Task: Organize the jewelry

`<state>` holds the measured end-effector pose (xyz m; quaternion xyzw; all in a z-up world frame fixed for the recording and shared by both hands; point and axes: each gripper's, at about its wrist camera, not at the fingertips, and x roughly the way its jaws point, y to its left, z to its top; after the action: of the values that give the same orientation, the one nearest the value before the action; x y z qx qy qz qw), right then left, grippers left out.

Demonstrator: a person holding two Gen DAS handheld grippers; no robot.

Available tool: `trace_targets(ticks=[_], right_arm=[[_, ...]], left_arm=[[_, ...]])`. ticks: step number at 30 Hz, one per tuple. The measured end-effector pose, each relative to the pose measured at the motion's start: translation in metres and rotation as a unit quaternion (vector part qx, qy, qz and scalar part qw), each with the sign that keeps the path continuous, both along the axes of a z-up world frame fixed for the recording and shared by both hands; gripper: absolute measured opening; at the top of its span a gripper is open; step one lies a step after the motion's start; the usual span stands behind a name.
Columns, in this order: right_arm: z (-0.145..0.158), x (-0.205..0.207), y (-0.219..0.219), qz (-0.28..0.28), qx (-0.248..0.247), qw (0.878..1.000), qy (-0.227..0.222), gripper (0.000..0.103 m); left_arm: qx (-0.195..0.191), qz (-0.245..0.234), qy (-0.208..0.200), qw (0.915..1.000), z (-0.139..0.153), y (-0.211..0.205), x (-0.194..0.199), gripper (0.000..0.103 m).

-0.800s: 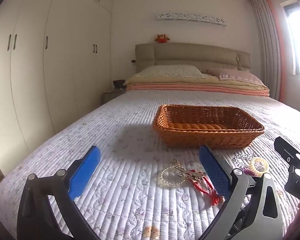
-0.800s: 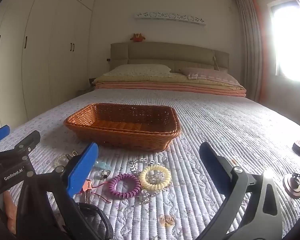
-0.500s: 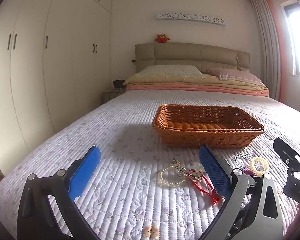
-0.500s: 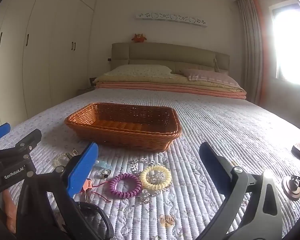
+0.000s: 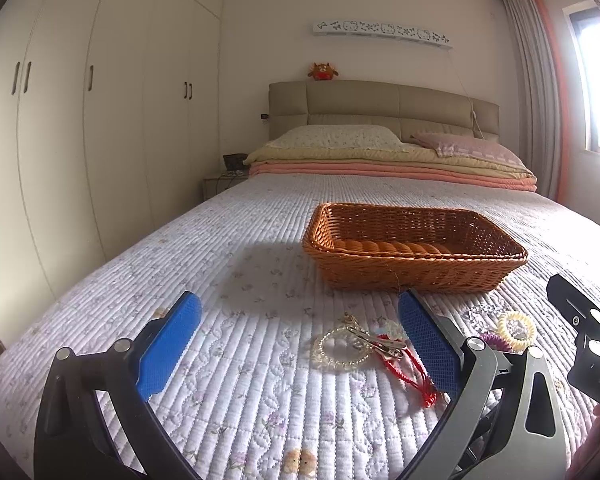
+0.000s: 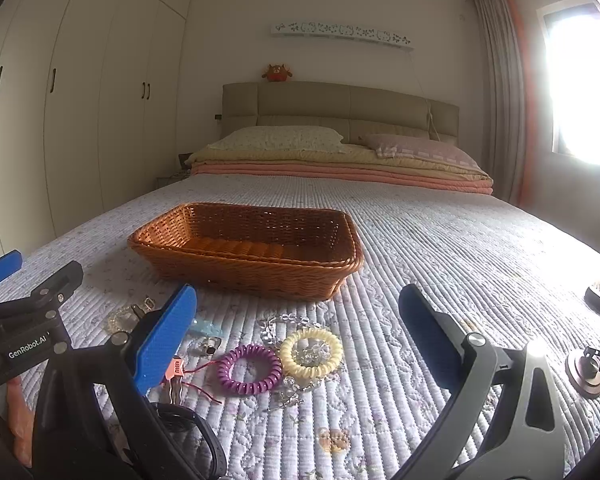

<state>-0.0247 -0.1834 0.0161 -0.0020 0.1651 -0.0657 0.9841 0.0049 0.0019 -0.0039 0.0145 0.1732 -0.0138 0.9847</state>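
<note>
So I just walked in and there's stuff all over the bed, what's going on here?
A person holds two grippers over the quilt, sorting jewelry. The left gripper and right gripper are both open and hold nothing. The wicker basket looks empty; the purple coil tie, yellow coil tie and red cord bracelet lie on the quilt.

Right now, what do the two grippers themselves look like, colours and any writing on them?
Both have black angled frames with silver bolts and blue textured pads on the fingers. The left gripper shows white GenRobot.AI lettering on its body in the right wrist view. The right gripper looks the same, and shows a partial white marking.
</note>
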Motion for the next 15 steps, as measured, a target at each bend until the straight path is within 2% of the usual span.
trace_targets(ticks=[15], right_arm=[[-0.0022, 0.0030, -0.0007, 0.000, 0.005, 1.000, 0.006, 0.097]], left_arm=[[-0.001, 0.001, 0.000, 1.0000, -0.0003, -0.0005, -0.0010, 0.096]])
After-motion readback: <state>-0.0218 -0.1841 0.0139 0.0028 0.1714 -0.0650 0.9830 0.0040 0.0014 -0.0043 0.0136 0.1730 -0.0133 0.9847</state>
